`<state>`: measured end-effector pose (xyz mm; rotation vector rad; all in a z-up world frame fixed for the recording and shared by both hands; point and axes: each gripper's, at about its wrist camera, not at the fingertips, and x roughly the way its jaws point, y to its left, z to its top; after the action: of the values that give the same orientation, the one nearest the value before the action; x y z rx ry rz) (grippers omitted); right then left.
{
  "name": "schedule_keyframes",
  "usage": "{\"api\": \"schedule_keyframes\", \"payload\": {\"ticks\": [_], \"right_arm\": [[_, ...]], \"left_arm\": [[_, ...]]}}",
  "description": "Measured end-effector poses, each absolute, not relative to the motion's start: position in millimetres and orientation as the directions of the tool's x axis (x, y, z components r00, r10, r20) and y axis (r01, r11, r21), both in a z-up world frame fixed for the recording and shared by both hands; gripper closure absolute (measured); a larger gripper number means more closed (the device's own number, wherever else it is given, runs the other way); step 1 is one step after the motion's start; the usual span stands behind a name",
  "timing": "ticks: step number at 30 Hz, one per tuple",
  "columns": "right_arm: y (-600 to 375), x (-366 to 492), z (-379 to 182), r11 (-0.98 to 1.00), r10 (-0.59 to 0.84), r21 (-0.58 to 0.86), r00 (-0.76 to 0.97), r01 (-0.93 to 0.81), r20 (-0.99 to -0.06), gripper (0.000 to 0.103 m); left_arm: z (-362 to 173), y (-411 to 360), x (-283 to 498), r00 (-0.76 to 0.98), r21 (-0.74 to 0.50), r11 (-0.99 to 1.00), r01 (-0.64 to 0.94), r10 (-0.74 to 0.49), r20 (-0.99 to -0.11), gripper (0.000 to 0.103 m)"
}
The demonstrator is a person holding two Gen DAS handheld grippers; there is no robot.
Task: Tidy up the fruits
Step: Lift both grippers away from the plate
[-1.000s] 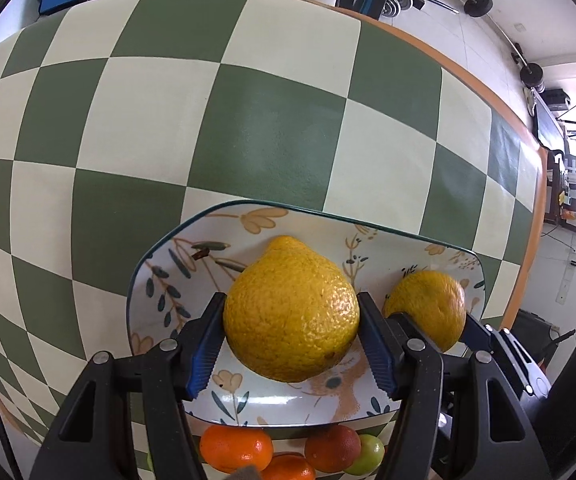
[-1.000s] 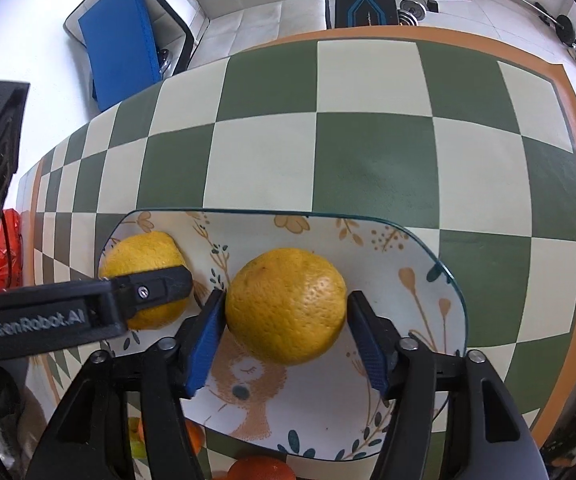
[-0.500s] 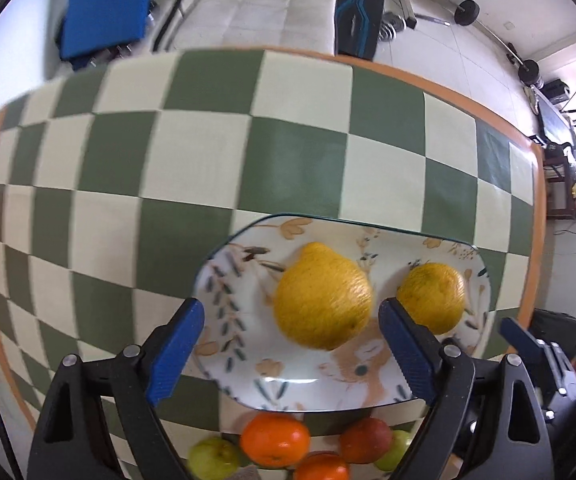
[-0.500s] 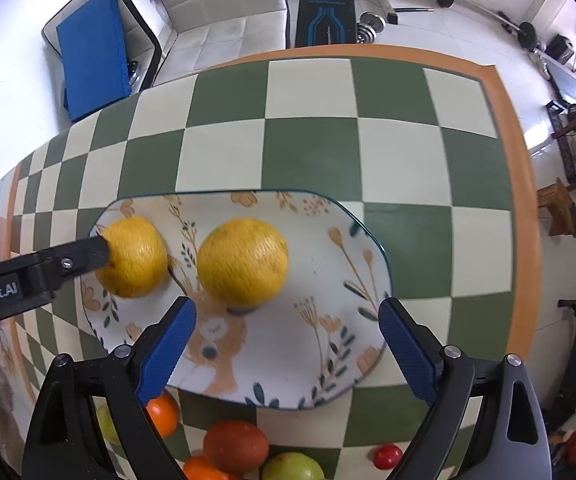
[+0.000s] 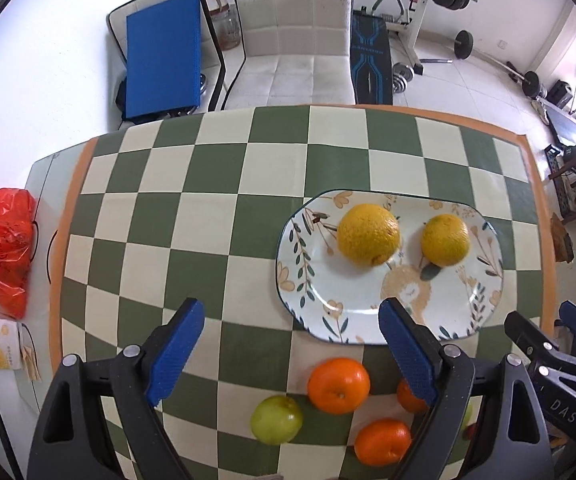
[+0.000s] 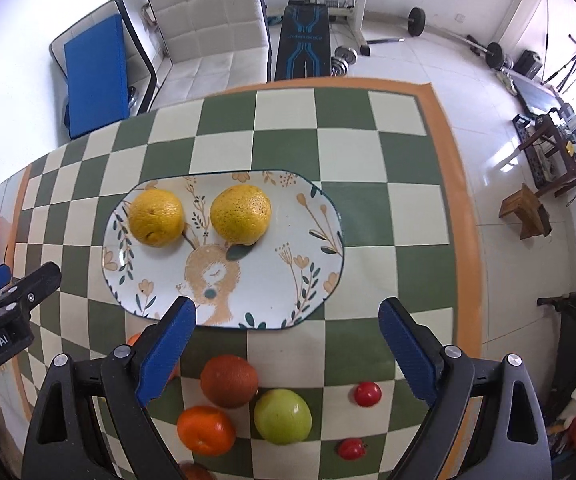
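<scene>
Lying ahead of both spread claws (image 5: 290,346) (image 6: 288,344), two yellow fruits (image 6: 204,216) share the plate (image 6: 288,280).

left gripper (image 5: 290,346) jaws spread wide, right gripper (image 6: 288,344) likewise, both empty

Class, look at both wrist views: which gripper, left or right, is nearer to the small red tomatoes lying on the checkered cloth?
Right. The right gripper hangs open just above the red tomatoes, which lie under its right finger. The left gripper hangs open farther left, over the oranges.
</scene>
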<state>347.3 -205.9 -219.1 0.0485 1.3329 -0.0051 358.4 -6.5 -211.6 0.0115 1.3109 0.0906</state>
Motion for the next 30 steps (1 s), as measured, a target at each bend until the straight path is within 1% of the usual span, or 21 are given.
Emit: {"api": "schedule_keyframes", "payload": {"ticks": [7, 19, 25, 28, 30], "right_arm": [[-207, 305, -167, 0.999, 0.019, 0.03, 0.304, 0.032, -0.953, 0.008], [-204, 240, -96, 0.999, 0.018, 0.035, 0.405, 0.035, -0.914, 0.007], [-203, 219, -75, 0.999, 0.021, 0.041, 0.442, 0.036, -0.897, 0.007], [-206, 216, -73, 0.997, 0.04, 0.065, 0.445, 0.041, -0.895, 0.007], [-210, 216, -76, 0.995, 0.051, 0.082, 0.449, 0.049, -0.892, 0.005]], "left_arm": [[-167, -6, 314, 0.317, 0.03, 0.998, -0.048, 0.043, -0.947, 0.014], [-106, -12, 262, 0.431, 0.034, 0.999, -0.022, 0.04, -0.902, 0.014], [-88, -17, 245, 0.465, 0.032, 0.999, -0.005, 0.031, -0.885, 0.014], [-87, -18, 241, 0.472, 0.026, 1.0, -0.006, 0.025, -0.881, 0.014], [-90, -17, 242, 0.467, 0.014, 1.0, -0.008, 0.016, -0.884, 0.014]]}}
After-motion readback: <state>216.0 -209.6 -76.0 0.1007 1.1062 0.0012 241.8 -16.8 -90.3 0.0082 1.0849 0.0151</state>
